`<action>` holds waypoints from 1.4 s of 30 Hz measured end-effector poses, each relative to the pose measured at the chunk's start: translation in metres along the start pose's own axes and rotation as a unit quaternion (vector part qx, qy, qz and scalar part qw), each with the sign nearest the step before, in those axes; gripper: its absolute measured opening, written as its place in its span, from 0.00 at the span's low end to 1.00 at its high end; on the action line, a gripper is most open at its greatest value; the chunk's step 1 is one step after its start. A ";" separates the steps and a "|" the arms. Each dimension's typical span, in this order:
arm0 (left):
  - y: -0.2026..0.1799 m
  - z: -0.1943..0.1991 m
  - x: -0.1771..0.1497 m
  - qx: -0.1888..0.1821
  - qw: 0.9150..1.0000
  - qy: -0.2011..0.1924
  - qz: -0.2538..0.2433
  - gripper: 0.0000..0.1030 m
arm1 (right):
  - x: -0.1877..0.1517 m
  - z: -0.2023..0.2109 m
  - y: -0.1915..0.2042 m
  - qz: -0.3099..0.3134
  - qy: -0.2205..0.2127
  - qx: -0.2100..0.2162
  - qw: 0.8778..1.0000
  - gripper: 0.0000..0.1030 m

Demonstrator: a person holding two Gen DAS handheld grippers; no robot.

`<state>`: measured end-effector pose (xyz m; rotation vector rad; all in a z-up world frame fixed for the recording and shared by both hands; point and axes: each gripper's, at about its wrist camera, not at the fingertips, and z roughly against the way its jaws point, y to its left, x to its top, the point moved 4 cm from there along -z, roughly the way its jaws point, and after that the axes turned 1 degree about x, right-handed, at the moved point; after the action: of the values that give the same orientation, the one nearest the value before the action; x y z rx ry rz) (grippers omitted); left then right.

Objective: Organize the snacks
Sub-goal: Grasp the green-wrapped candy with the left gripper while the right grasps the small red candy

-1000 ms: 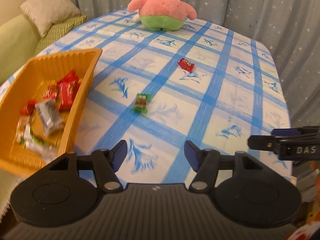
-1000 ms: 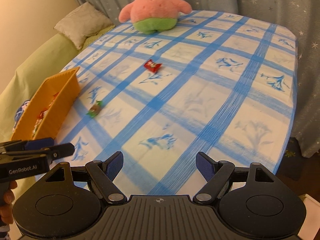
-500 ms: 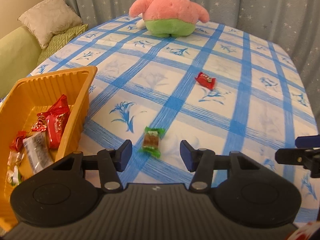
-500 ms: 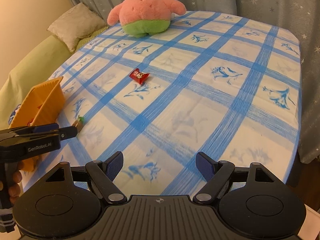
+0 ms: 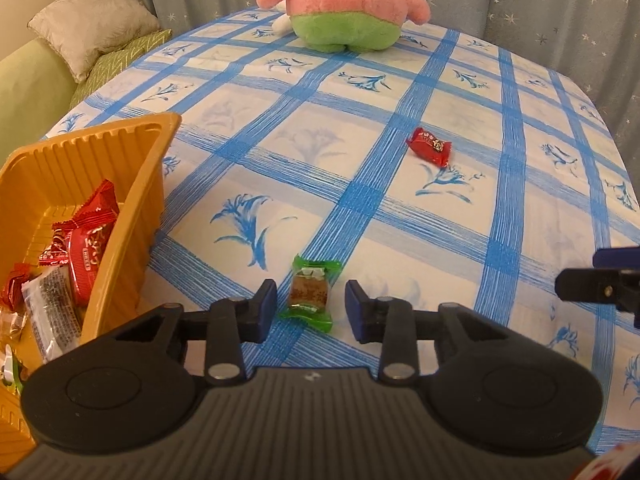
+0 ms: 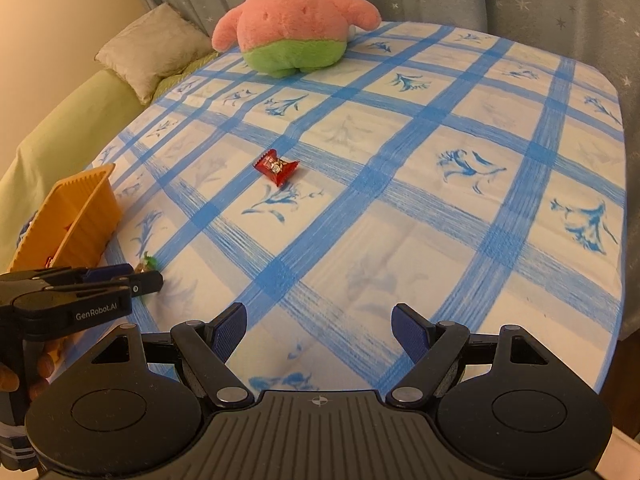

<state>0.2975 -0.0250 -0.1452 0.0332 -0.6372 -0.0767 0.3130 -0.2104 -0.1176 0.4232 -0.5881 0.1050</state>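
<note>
A green-wrapped candy (image 5: pixel 310 294) lies on the blue-checked tablecloth, right between the open fingers of my left gripper (image 5: pixel 311 311). From the right wrist view the candy (image 6: pixel 147 263) peeks out just past the left gripper (image 6: pixel 136 282). A red-wrapped candy (image 5: pixel 429 147) lies farther out on the cloth; it also shows in the right wrist view (image 6: pixel 276 167). The orange tray (image 5: pixel 132 216) at the left holds several wrapped snacks. My right gripper (image 6: pixel 319 330) is open and empty above the cloth; its fingertip shows at the right edge of the left wrist view (image 5: pixel 600 280).
A pink and green plush star (image 6: pixel 294 28) sits at the far end of the table. A green sofa with cushions (image 6: pixel 156 52) stands beyond the left edge. Grey star-print curtains hang behind. The table's right edge (image 6: pixel 616 280) drops off close by.
My left gripper has moved forward and down so the green candy now sits between its fingers. My right gripper has moved forward a little over the cloth.
</note>
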 end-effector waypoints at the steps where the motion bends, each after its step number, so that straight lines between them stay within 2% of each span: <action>1: 0.000 0.000 0.000 0.001 1.000 -0.001 -0.001 0.28 | 0.002 -0.001 0.000 0.003 -0.001 0.001 1.000 0.77; 3: -0.001 -0.001 0.001 -0.001 1.000 -0.002 -0.002 0.20 | 0.006 -0.004 0.001 0.010 -0.005 0.003 1.000 0.77; 14: 0.002 0.000 0.008 0.005 1.000 -0.007 0.010 0.17 | 0.032 -0.026 0.012 0.079 -0.030 0.026 0.996 0.77; 22: 0.011 -0.004 0.024 0.016 0.999 -0.016 0.028 0.17 | 0.057 -0.052 0.025 0.158 -0.050 0.031 0.986 0.76; 23: 0.012 -0.005 0.026 0.017 0.999 -0.017 0.029 0.17 | 0.061 -0.056 0.027 0.168 -0.052 0.031 0.984 0.75; 26: 0.013 -0.008 0.030 0.019 0.999 -0.017 0.035 0.17 | 0.070 -0.069 0.029 0.187 -0.052 0.034 0.980 0.62; 40: 0.022 -0.015 0.040 0.024 0.998 -0.018 0.056 0.17 | 0.087 -0.115 0.040 0.251 -0.042 0.026 0.967 0.38; 42: 0.023 -0.016 0.041 0.025 0.998 -0.017 0.057 0.17 | 0.087 -0.118 0.042 0.255 -0.039 0.026 0.966 0.31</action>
<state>0.3409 -0.0050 -0.1326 0.0440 -0.6748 0.0491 0.4371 -0.1252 -0.1426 0.3198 -0.7634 0.6008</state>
